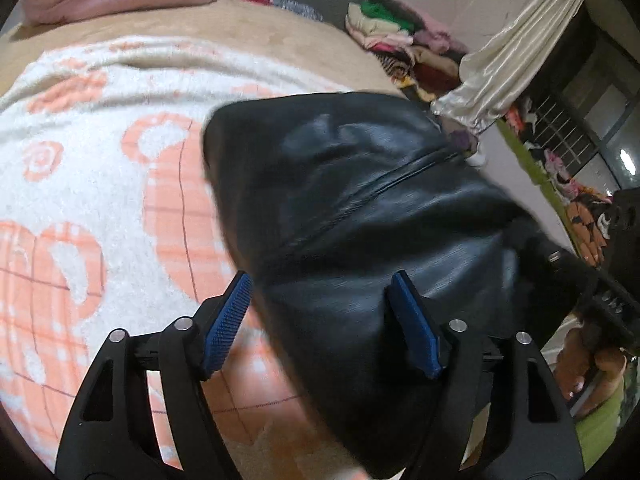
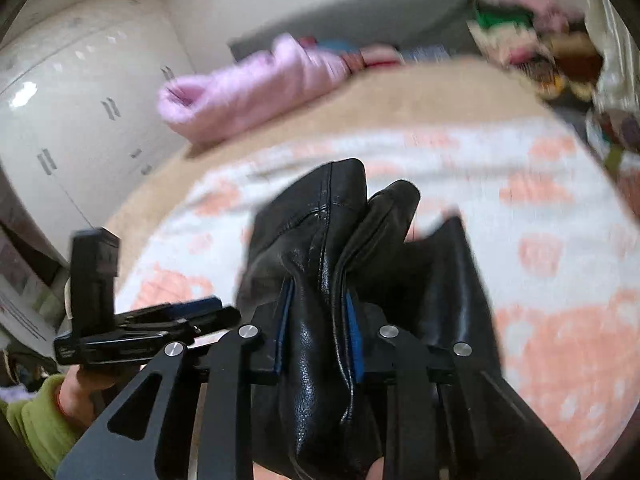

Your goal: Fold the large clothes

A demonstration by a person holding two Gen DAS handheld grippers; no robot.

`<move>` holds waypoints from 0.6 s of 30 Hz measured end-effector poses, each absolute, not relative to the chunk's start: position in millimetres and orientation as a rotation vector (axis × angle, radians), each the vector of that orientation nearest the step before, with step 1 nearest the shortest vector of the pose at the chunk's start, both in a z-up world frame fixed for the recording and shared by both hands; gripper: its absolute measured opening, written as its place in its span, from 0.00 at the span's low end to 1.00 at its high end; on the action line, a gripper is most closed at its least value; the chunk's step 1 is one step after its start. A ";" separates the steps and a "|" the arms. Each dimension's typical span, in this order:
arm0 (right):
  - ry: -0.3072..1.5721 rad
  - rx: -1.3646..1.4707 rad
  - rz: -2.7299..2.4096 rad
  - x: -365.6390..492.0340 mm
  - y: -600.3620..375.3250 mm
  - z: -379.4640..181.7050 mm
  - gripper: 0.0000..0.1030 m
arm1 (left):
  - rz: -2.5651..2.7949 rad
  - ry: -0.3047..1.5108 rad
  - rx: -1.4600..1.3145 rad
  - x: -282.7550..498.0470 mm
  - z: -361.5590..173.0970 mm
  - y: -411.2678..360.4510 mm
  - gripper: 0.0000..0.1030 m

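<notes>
A bedroom with glossy white wardrobe doors [image 2: 68, 120] along one wall and a cream satin curtain [image 1: 516, 44] hanging at the other side; between them a wide bed under a tan plush cover [image 1: 180, 26]. Over most of the bed lies a fluffy white blanket with peach-pink checked shapes [image 1: 92, 200], running to the near edge. At the far edge, by the grey headboard, sits a rolled lilac quilt [image 2: 248, 88], and at the far corner next to the curtain a heap of mixed folded clothes [image 1: 384, 28], green on top.

The big black leather garment [image 1: 360, 216] is lifted over the blanket's near half, bunched and creased, a stitched seam running across it. The right gripper [image 2: 318, 316] is clenched on a gathered fold of that leather, which bulges up between the blue pads and spills down behind them. The left gripper [image 1: 320, 324] is released, its ribbed blue pads [image 1: 226, 324] standing wide apart; the leather hangs across the gap nearer the right-hand pad, and whether it touches that pad I cannot tell. In the right wrist view the left gripper shows low by the bed's near-left side, held by a hand [image 2: 86, 384] in a lime-green sleeve [image 2: 36, 420]
</notes>
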State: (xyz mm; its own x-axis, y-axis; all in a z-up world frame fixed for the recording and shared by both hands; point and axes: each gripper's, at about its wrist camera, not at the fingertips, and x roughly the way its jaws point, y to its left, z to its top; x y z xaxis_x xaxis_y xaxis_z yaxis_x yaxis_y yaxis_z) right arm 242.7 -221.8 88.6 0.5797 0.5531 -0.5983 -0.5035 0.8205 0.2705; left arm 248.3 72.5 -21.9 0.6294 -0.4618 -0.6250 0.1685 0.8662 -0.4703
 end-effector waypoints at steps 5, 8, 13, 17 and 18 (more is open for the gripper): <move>0.683 0.181 0.587 253.9 -275.1 88.0 0.21 | -0.433 0.832 -0.433 249.4 -19.2 66.0 0.75; 0.785 0.273 0.543 267.9 -301.7 44.2 0.22 | -0.474 0.896 -0.466 255.9 -35.8 52.1 0.76; 0.844 0.328 0.484 269.5 -321.4 -6.3 0.25 | -0.498 0.964 -0.456 259.7 -59.5 29.2 0.84; 0.828 0.248 0.430 261.9 -319.5 -16.3 0.37 | -0.497 0.983 -0.491 262.2 -67.7 20.7 0.89; 0.827 0.250 0.422 260.6 -320.2 -15.3 0.43 | -0.495 0.987 -0.485 262.5 -68.1 19.2 0.90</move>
